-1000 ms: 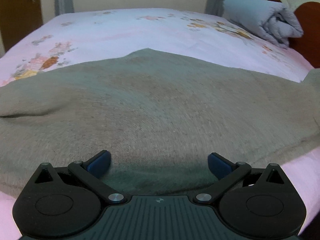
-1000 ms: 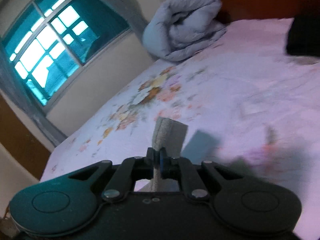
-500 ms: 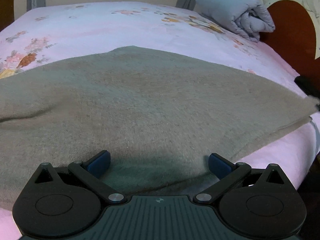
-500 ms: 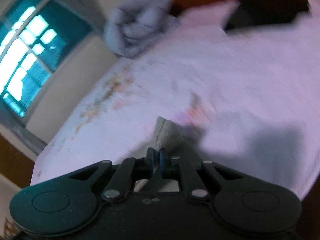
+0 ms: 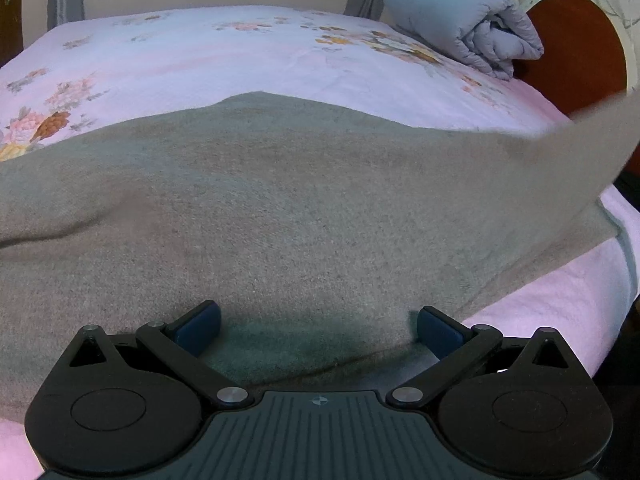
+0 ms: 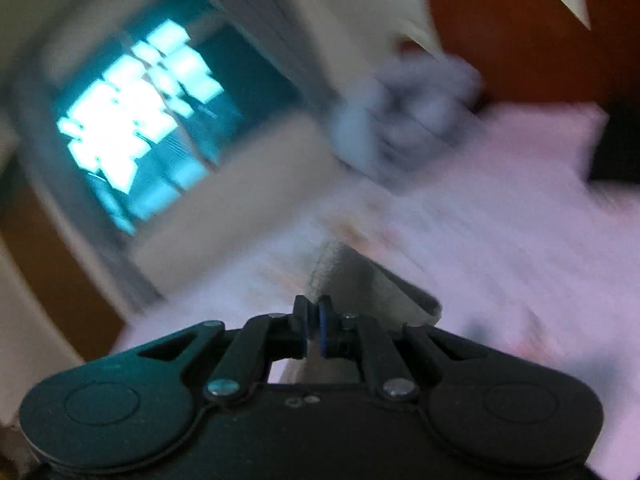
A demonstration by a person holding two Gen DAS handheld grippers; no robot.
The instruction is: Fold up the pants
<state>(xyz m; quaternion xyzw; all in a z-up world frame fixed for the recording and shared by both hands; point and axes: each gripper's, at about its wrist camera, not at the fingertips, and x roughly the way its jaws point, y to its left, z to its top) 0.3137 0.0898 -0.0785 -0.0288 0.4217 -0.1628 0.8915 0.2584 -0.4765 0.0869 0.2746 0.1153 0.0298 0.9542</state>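
Grey-brown pants [image 5: 304,208] lie spread across the pink floral bed [image 5: 224,52]. My left gripper [image 5: 318,326] is open, its blue pads resting low over the near edge of the pants. At the right of the left wrist view an end of the pants [image 5: 592,136] rises off the bed, blurred. My right gripper [image 6: 313,322] is shut on that end of the pants [image 6: 360,280], held above the bed. The right wrist view is heavily blurred.
A rolled grey-blue quilt [image 5: 472,28] lies at the bed's far right by the red-brown headboard [image 5: 576,48]. A window [image 6: 140,116] is in the far wall. A dark object [image 6: 616,148] lies on the bed at the right. The bed's edge drops off at lower right.
My right gripper has swung upward and turned with the pants end; that end now rises into the left wrist view at the right. My left gripper stays open over the pants.
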